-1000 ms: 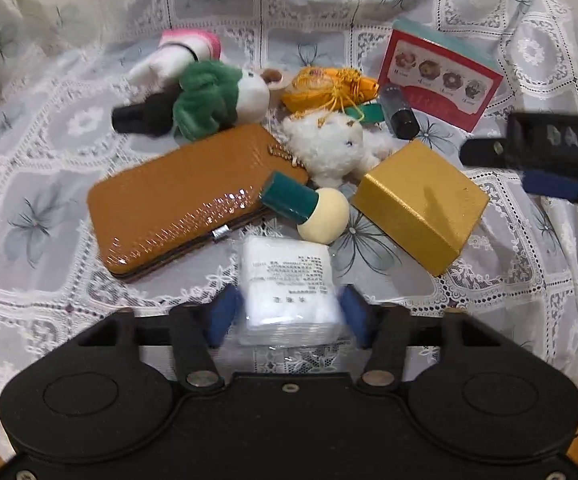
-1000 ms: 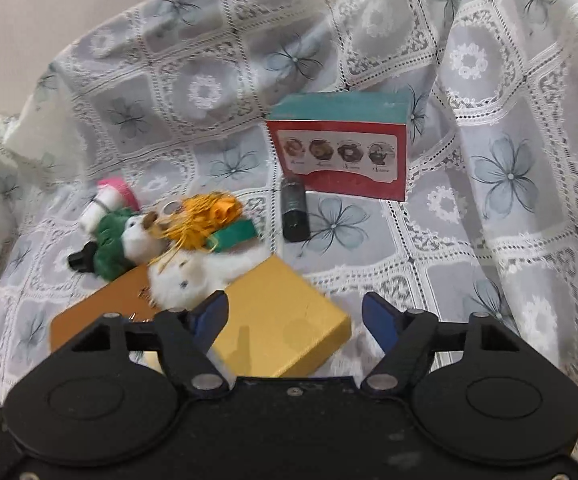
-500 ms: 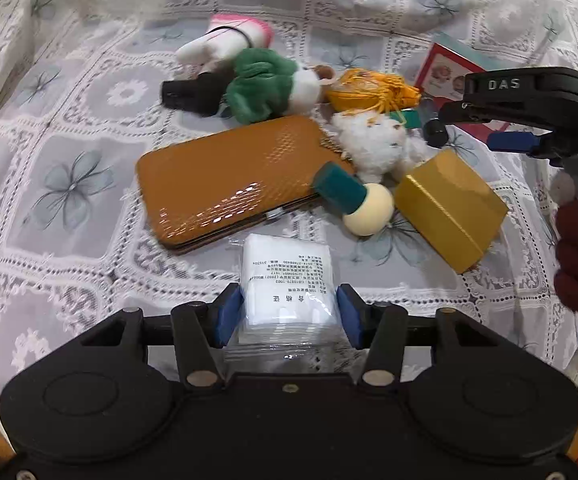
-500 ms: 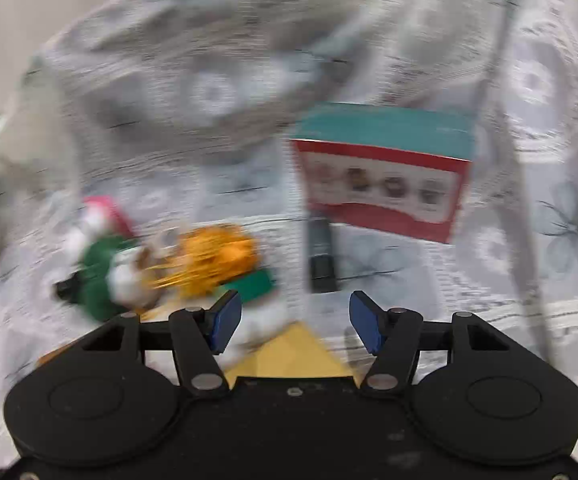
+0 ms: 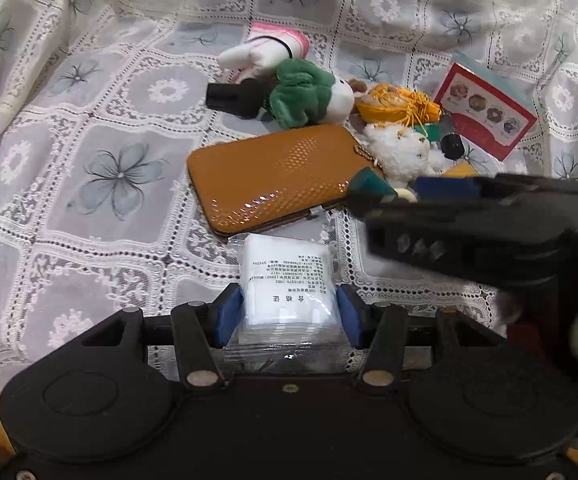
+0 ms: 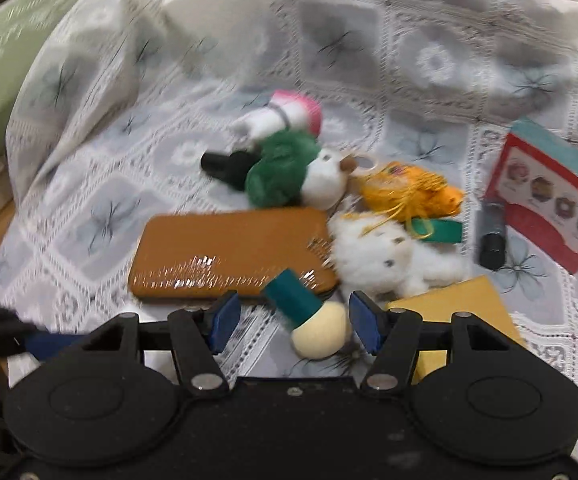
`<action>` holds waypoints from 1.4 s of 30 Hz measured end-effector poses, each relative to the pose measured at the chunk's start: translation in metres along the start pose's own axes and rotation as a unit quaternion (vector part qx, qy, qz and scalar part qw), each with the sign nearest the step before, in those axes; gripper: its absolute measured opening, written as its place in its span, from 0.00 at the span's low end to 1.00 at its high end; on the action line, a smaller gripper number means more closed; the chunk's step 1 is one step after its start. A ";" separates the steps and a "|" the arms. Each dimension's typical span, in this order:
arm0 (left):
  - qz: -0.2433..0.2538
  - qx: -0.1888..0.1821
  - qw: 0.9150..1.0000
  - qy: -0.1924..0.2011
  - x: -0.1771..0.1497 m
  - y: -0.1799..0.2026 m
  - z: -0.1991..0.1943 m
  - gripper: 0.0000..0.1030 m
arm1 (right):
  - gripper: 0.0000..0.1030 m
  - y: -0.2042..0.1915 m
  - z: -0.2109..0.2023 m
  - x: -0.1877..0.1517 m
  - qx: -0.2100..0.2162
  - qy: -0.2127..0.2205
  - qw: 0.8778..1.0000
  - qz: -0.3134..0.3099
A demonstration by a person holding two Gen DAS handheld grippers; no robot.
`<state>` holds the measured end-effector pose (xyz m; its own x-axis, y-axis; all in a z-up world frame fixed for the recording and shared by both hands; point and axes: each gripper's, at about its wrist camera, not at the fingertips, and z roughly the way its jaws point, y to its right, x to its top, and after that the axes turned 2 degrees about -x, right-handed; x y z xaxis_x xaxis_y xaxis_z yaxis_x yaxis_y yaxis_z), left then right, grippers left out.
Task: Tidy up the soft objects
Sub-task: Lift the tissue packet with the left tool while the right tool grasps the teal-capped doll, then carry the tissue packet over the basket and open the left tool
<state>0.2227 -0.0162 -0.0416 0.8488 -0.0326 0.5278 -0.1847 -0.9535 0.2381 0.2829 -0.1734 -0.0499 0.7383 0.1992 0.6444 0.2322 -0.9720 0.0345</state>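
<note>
Left gripper point(image 5: 287, 314) jaws are clamping white packet point(image 5: 287, 280); right gripper point(image 6: 293, 320) jaws are gaping around mushroom toy point(image 6: 309, 316).

The left hand-held gripper point(image 5: 287, 312) points downward, its pads pressed on something held. The right hand-held gripper point(image 6: 293, 320) points downward, pads apart and touching nothing.

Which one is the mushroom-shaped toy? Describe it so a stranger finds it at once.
Start at the large brown wallet lying flat on the lace cloth. At its near right corner, below the white plush, lies the mushroom-shaped toy. Unlike its furry neighbours it is smooth: teal stem, round cream head.
</note>
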 end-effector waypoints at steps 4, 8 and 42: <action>0.000 0.003 1.000 0.007 -0.002 -0.002 -0.007 0.49 | 0.59 -0.006 0.009 -0.002 -0.030 -0.007 0.999 -0.018; -0.002 0.004 1.000 0.008 -0.007 -0.004 -0.013 0.49 | 0.60 0.000 0.017 -0.005 -0.049 -0.022 0.999 -0.008; 0.020 0.019 1.000 -0.006 -0.122 0.028 -0.085 0.49 | 0.35 -0.012 -0.208 -0.139 -0.031 0.051 0.974 0.216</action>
<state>0.0722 -0.0138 -0.0302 0.8467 -0.0735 0.5270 -0.1998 -0.9619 0.1868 0.0457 -0.2157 0.0192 0.6911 -0.2415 0.6813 -0.1275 -0.9685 -0.2139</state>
